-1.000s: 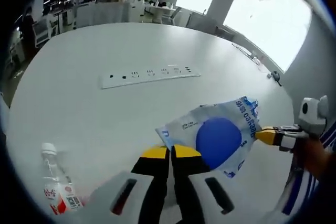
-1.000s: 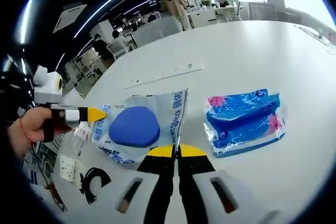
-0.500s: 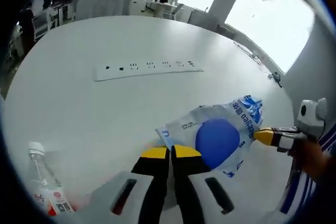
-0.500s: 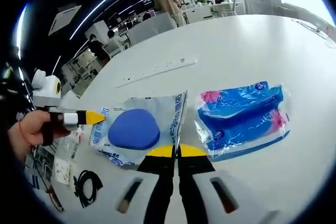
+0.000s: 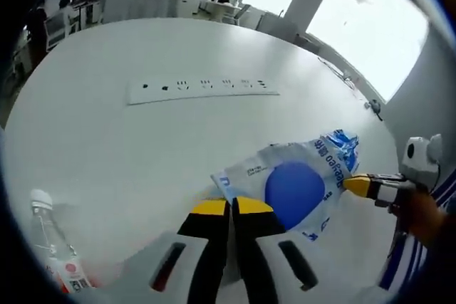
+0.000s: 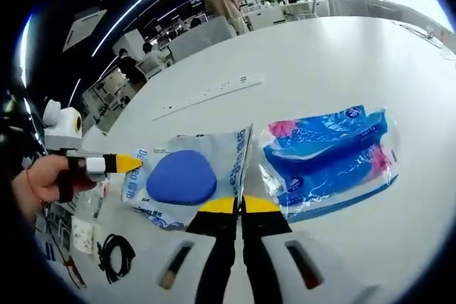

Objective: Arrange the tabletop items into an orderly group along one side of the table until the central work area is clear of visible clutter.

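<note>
Packaged in clear crinkly plastic with blue printing and a solid blue rounded shape at its middle, the packet (image 5: 296,186) lies low in the left gripper view, just above the white table (image 5: 128,154), with the left gripper (image 5: 229,206) pinching one corner between its yellow-tipped jaws, which stand pressed together on the film. At the far right edge of that view the other tool's yellow tip meets the opposite edge of the packet, so the load appears shared between both hands. A recessed socket strip (image 5: 203,89) crosses the table beyond, and a clear water bottle (image 5: 53,247) with a white cap and red label stands at lower left. To do this carry well, I judge both hands should travel together at one height, keeping the film lightly taut so it neither tears nor slips from the thin pinch. In the right gripper view the right gripper (image 6: 237,205) is likewise clamped on the packet's edge, and a hand (image 6: 39,183) brings the left tool in from the left. Just beside the packet lies a blue and pink wrapped pack (image 6: 331,158), a sensible neighbour to set it against. A coiled black cable (image 6: 114,254) rests at lower left.
</note>
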Motion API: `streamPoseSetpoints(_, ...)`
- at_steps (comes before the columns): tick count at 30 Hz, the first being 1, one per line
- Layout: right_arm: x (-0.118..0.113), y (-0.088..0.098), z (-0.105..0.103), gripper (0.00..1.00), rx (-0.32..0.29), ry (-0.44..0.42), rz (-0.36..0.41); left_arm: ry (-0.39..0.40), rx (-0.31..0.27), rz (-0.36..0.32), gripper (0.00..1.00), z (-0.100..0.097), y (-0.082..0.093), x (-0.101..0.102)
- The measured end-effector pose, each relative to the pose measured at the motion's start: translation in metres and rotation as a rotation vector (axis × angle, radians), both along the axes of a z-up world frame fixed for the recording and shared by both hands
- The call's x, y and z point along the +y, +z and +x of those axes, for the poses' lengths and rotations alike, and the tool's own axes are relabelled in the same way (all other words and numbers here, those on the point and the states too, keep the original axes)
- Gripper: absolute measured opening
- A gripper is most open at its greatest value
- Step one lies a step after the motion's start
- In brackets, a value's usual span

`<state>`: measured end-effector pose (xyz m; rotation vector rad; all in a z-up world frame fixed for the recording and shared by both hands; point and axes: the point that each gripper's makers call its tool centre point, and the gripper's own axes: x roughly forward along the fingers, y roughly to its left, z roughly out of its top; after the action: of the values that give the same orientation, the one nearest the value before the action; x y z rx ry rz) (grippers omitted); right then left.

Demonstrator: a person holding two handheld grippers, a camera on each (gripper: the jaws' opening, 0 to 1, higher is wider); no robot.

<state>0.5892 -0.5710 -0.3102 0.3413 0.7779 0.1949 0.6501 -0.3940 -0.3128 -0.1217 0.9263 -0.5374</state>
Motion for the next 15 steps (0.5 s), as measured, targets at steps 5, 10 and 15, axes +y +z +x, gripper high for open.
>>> streamPoseSetpoints(5,0.0002,0.0003,0.0000,0.00,-0.003,0.001,-0.002,0.005,0.000,-0.008,0.00,0.0013,-0.0015,-0.0004)
streamPoseSetpoints(10,-0.0014,-0.0007,0.0007,0.00,-0.005,0.001,-0.002,0.005,-0.001,-0.012,0.00,0.0025,-0.0027,-0.0006)
streamPoseSetpoints(15,-0.0029,-0.0012,0.0017,0.01,-0.007,0.000,-0.007,0.009,0.000,-0.021,0.01,0.0021,-0.0025,-0.0002)
